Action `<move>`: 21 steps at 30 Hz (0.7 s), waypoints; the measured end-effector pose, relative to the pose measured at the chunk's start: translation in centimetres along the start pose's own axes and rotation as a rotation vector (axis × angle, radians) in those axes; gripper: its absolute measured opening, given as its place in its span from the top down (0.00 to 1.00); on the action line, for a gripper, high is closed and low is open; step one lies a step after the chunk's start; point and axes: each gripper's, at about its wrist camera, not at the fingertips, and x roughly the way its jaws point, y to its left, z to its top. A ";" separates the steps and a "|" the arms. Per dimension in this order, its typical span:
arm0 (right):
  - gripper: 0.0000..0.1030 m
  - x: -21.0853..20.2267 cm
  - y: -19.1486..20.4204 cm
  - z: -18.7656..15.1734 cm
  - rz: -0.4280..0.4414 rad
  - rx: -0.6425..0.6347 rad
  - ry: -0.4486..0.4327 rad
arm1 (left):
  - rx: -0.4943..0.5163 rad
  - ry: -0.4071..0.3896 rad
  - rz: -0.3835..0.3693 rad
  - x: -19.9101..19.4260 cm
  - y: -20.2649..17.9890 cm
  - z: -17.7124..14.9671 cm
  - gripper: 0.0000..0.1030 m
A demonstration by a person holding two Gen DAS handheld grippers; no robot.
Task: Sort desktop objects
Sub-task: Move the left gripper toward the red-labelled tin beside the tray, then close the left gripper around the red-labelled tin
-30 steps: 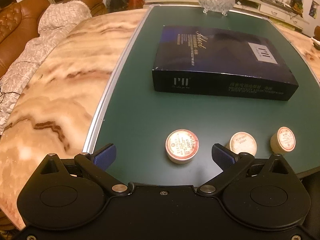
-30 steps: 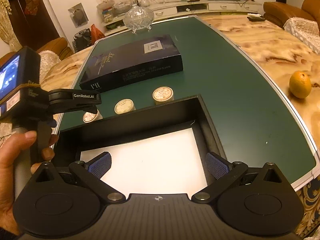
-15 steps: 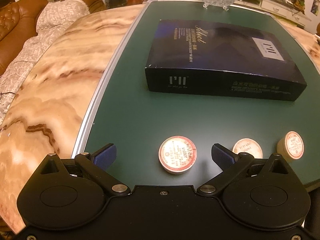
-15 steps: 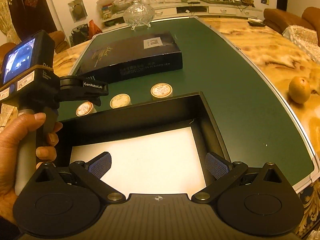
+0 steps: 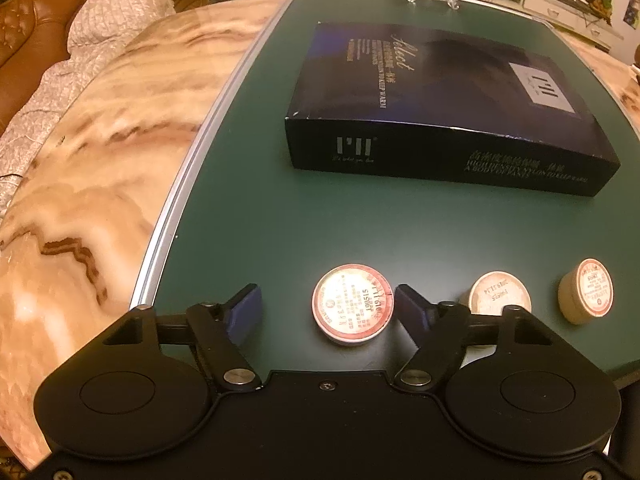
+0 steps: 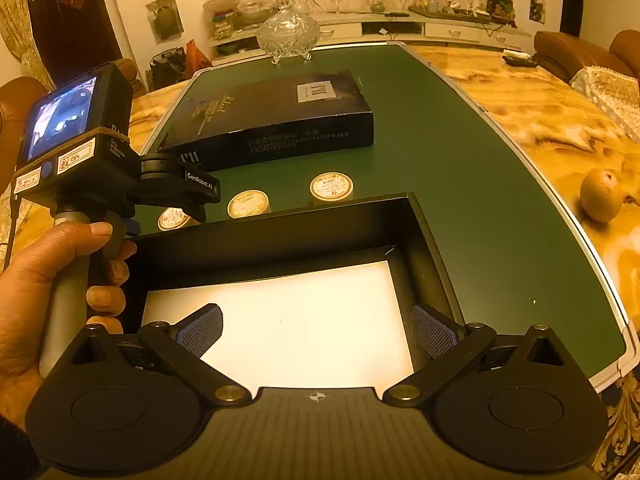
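Note:
Three small round tins lie in a row on the green table top (image 5: 280,208). My left gripper (image 5: 328,312) is open with the left tin (image 5: 352,309) between its fingers, untouched. The middle tin (image 5: 500,298) and right tin (image 5: 586,296) lie to its right. In the right wrist view the tins show as left (image 6: 173,219), middle (image 6: 248,203) and right (image 6: 331,186), just beyond an open black box with a white floor (image 6: 424,240). My right gripper (image 6: 316,330) is open and empty above that box.
A flat dark blue carton (image 5: 440,108) lies behind the tins, also in the right wrist view (image 6: 276,120). A glass lidded bowl (image 6: 288,34) stands at the far table end. An orange (image 6: 600,196) rests on the marble surround (image 5: 100,160) at right.
My left gripper has moved forward and lower, so the left tin now lies between its fingers. The right gripper has barely moved.

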 end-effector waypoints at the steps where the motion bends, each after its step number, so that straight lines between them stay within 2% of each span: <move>1: 0.00 0.0 0.1 0.0 -0.002 -0.003 -0.001 | 0.000 0.002 0.000 0.1 0.0 0.0 0.36; 3: 0.00 0.0 0.1 0.0 -0.001 -0.005 0.001 | 0.003 0.004 -0.005 0.1 0.0 0.0 0.46; 9: 0.00 0.1 0.1 -0.1 -0.011 -0.009 0.005 | 0.004 0.009 -0.017 0.1 0.0 0.0 0.60; 21: 0.00 0.2 -0.1 -0.1 -0.017 -0.007 0.006 | -0.004 0.005 -0.029 -1.6 0.5 0.1 0.60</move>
